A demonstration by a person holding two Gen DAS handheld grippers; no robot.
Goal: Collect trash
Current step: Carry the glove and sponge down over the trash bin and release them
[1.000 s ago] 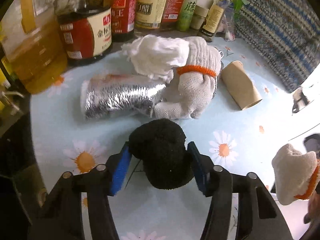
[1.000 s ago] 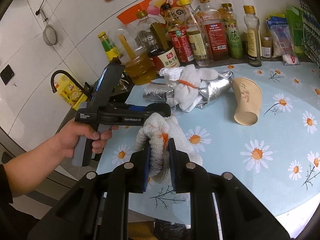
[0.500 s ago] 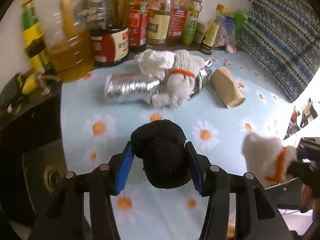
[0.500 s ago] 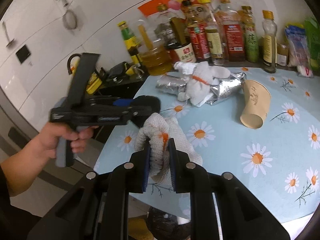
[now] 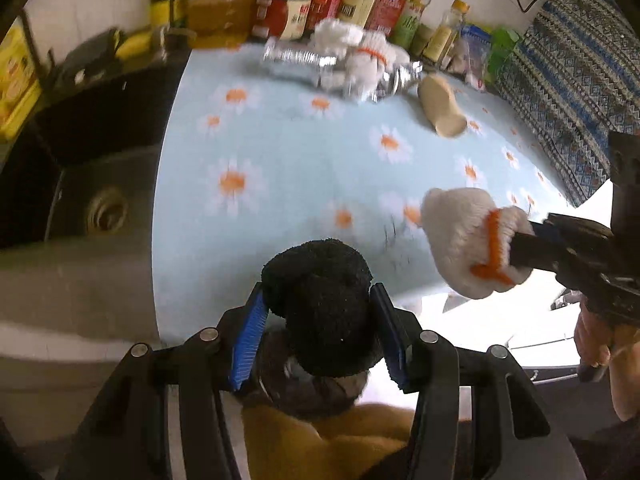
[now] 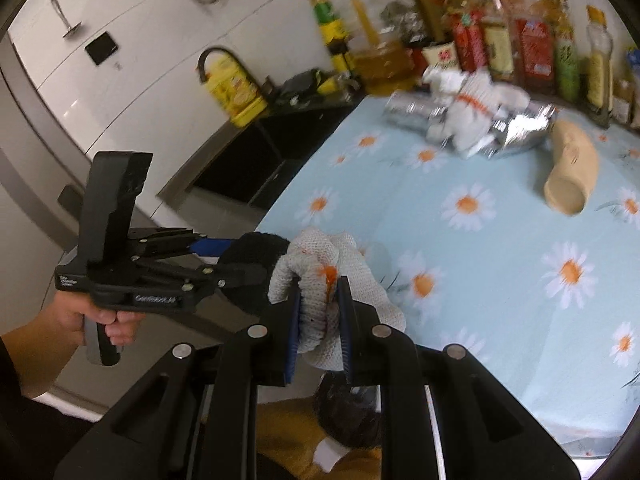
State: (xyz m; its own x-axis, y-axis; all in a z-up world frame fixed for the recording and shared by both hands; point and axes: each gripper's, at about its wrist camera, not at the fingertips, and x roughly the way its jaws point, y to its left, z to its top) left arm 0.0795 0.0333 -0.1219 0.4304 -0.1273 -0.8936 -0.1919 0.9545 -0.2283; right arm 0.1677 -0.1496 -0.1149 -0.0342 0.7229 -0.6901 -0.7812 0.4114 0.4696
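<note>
My left gripper (image 5: 320, 322) is shut on a black fuzzy ball of cloth (image 5: 320, 312) and holds it past the table's near edge, above a dark bin (image 5: 308, 392) lined with a bag. It also shows in the right wrist view (image 6: 240, 276). My right gripper (image 6: 320, 320) is shut on a white knit glove with an orange cuff (image 6: 320, 280), close beside the left one; the glove also shows in the left wrist view (image 5: 468, 248). On the table's far side lie another white glove (image 6: 472, 120), crumpled foil (image 6: 520, 132) and a tipped paper cup (image 6: 572, 180).
A daisy-print tablecloth (image 5: 300, 168) covers the table. Bottles of oil and sauce (image 6: 500, 44) line the far edge. A dark sink (image 5: 104, 208) lies left of the table. A patterned blue cloth (image 5: 572, 80) hangs at the right.
Both grippers have pulled back from the table's middle to beyond its near edge, each still holding its item. The bin has come into view beneath them.
</note>
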